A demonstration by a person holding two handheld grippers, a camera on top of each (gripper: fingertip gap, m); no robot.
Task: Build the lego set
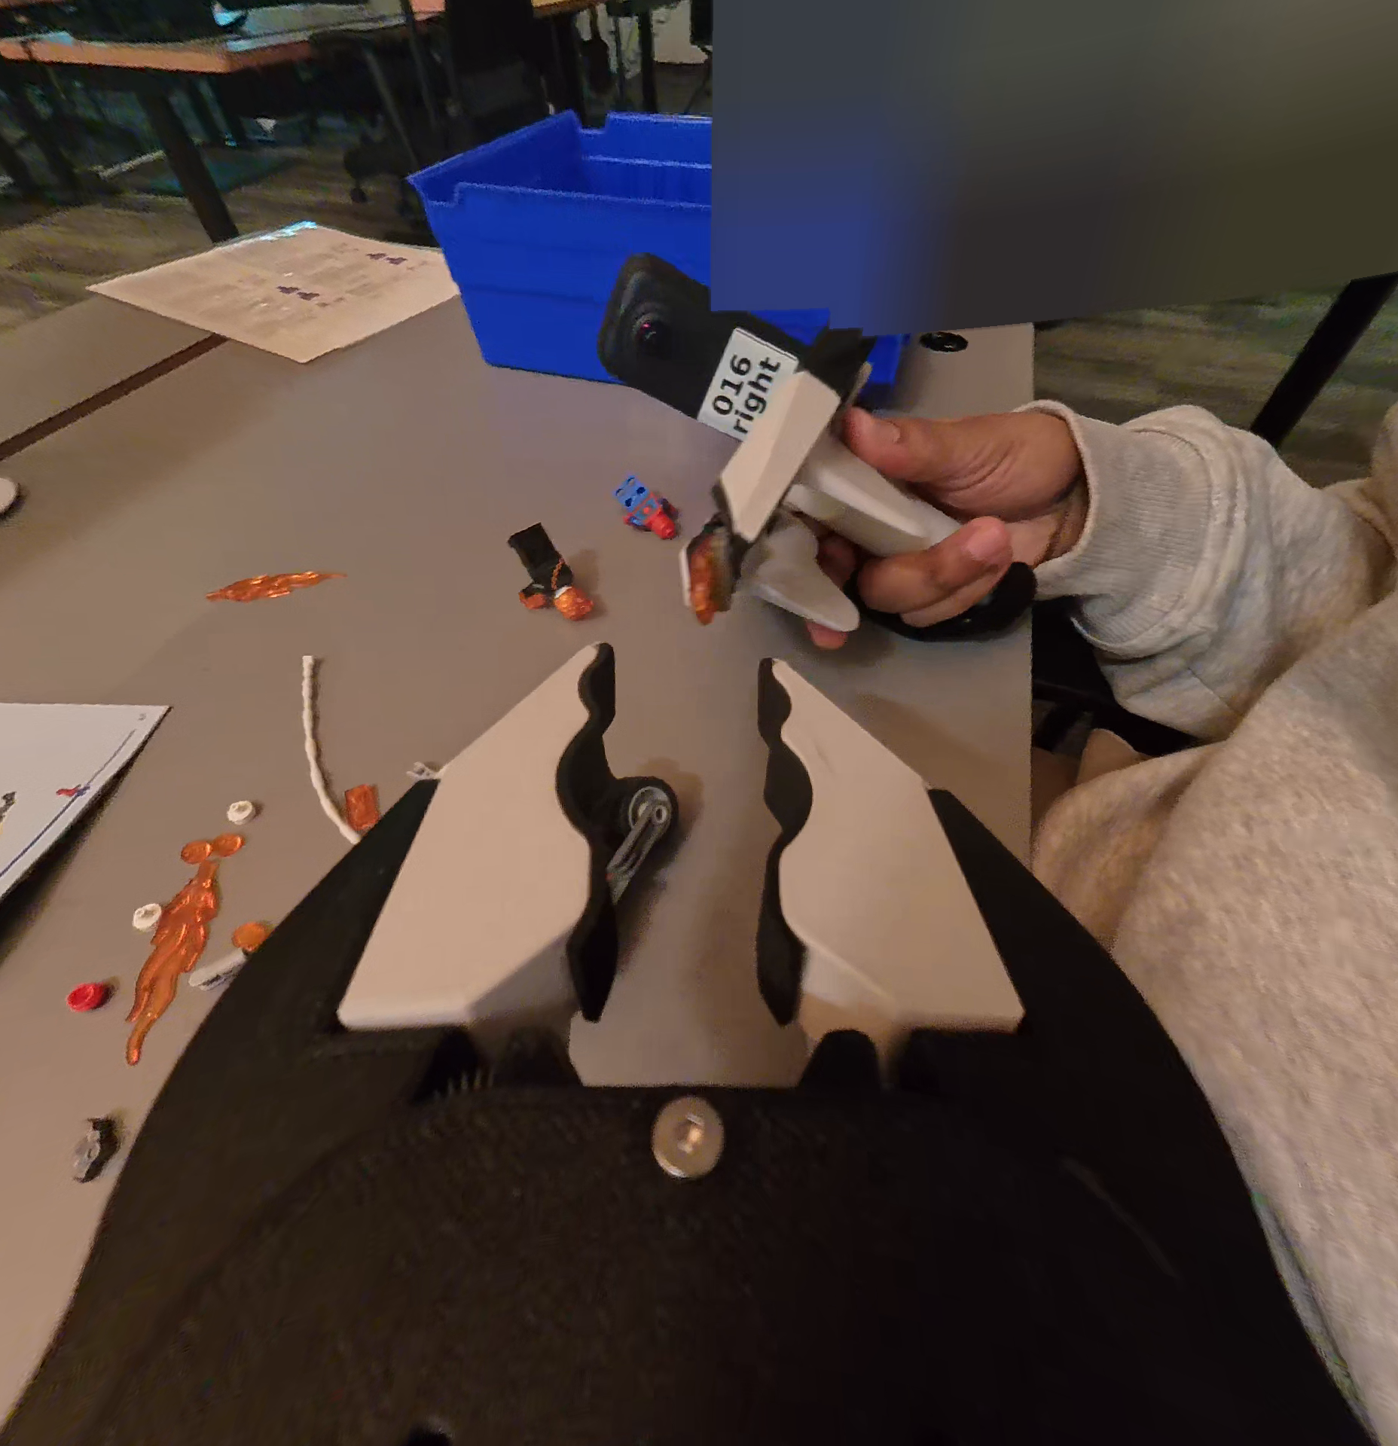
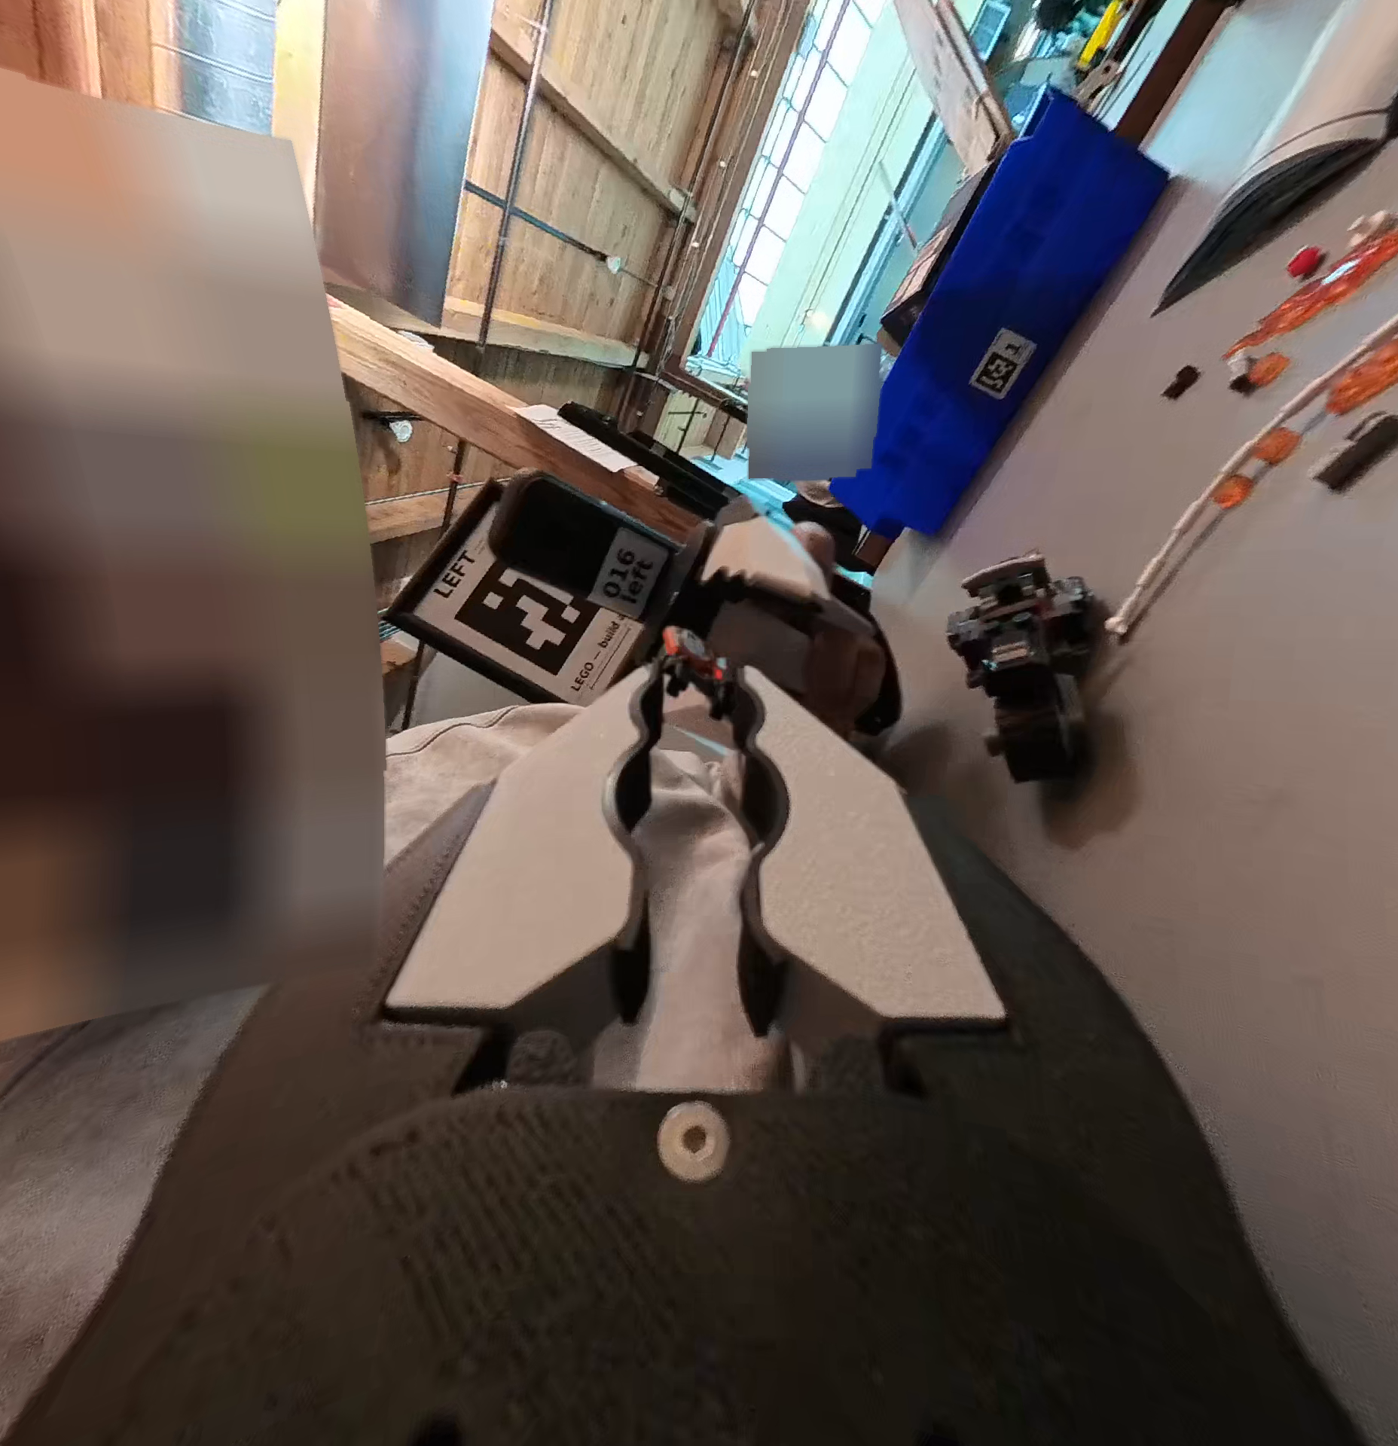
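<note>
A grey table [image 1: 414, 469] in an open workroom, blue bin [image 1: 571, 235] at the far edge, printed sheets [image 1: 281, 285] off to the side, and bits of the kit scattered all over. Right gripper [image 2: 692, 677] first: it's up off the table, tipped steeply, fingers pinched nearly together on a small dark piece with orange-red on it [image 2: 692, 665], caught right at the tips; from the left wrist view that same piece [image 1: 707, 575] shows an orange flame-like end hanging downward past the fingers. The left gripper [image 1: 684, 665] sits low over the table, jaws parted wide, nothing between them that I can see, though a small grey wheel on a strut [image 1: 641, 829] lies on the table in the gap, up against the left finger. Moving outward, the part-built black motorbike [image 2: 1021, 665] rests on the table just beside the right gripper, the nearer hand to it by my reckoning, its long axis running roughly along that gripper's reach. Farther out: a black minifigure with an orange head [image 1: 551, 579] lying down, a blue and red minifigure [image 1: 645, 507] beyond it, orange flame pieces [image 1: 175, 939], a white chain [image 1: 320, 751], a red stud [image 1: 88, 995]. I'd guess the held piece is headed for the bike.
</note>
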